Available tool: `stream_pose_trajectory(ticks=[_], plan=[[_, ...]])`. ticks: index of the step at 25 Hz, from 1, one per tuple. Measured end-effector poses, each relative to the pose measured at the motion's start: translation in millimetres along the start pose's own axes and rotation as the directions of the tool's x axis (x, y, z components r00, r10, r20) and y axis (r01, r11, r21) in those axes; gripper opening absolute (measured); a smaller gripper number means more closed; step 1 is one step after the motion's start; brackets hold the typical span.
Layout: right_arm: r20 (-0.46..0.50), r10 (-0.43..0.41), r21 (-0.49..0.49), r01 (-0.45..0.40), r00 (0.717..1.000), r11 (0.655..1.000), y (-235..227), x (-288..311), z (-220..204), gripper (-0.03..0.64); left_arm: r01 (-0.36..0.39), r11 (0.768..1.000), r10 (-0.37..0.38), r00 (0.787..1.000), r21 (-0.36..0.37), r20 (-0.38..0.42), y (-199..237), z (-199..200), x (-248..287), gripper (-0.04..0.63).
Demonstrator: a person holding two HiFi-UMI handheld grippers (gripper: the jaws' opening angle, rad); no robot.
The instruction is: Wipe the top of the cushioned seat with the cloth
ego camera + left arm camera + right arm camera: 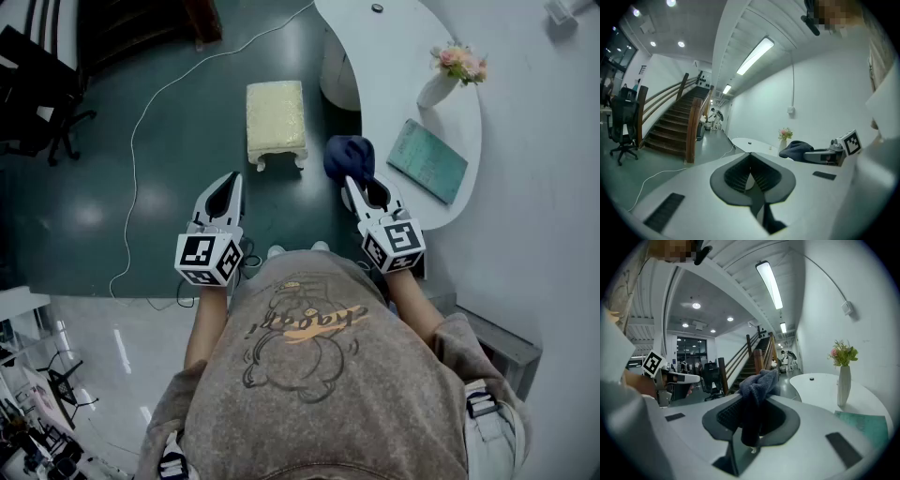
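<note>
Grey-shirted person's torso [319, 375] fills 6 o'clock. At 9 o'clock the left claw [230, 183] is pressed together, empty. At 3 o'clock the right claw [354, 187] pinches a crumpled dark-blue cloth [349, 157]. A cream cushioned seat on white legs [276, 120] stands at 12 o'clock, apart from the cloth. Open dark green floor [178, 159] lies to its left, and the white curved tabletop [394, 66] edge is near on its right.

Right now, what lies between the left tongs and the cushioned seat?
Only bare dark green floor, in the head view, separates the left tongs from the cream cushioned seat.
</note>
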State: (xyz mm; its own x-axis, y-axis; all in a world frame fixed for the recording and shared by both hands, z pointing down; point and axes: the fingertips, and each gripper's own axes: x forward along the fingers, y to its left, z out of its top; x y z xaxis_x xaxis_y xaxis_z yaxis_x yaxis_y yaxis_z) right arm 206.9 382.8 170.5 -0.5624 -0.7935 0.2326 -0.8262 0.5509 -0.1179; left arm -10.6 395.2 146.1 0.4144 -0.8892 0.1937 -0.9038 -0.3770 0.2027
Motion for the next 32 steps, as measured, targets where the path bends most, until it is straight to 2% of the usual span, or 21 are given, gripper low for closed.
stream_pose_trajectory(ticks=[14,22,32], plan=[[-0.013,-0.034,0.007,0.034,0.999,0.999,21,9,-5,0.095,0.039,0.999,-0.039,0.999,0.005,-0.012,21,-1,-7,0.015],[-0.001,-0.080,0.004,0.080,0.997,0.997,36,22,-8,0.095,0.088,0.996,-0.087,0.996,0.022,-0.016,42,-6,-9,0.015],[-0.004,-0.096,0.000,0.096,0.995,0.995,33,43,-12,0.097,0.111,0.993,-0.110,0.994,0.028,-0.007,57,-8,5,0.015]])
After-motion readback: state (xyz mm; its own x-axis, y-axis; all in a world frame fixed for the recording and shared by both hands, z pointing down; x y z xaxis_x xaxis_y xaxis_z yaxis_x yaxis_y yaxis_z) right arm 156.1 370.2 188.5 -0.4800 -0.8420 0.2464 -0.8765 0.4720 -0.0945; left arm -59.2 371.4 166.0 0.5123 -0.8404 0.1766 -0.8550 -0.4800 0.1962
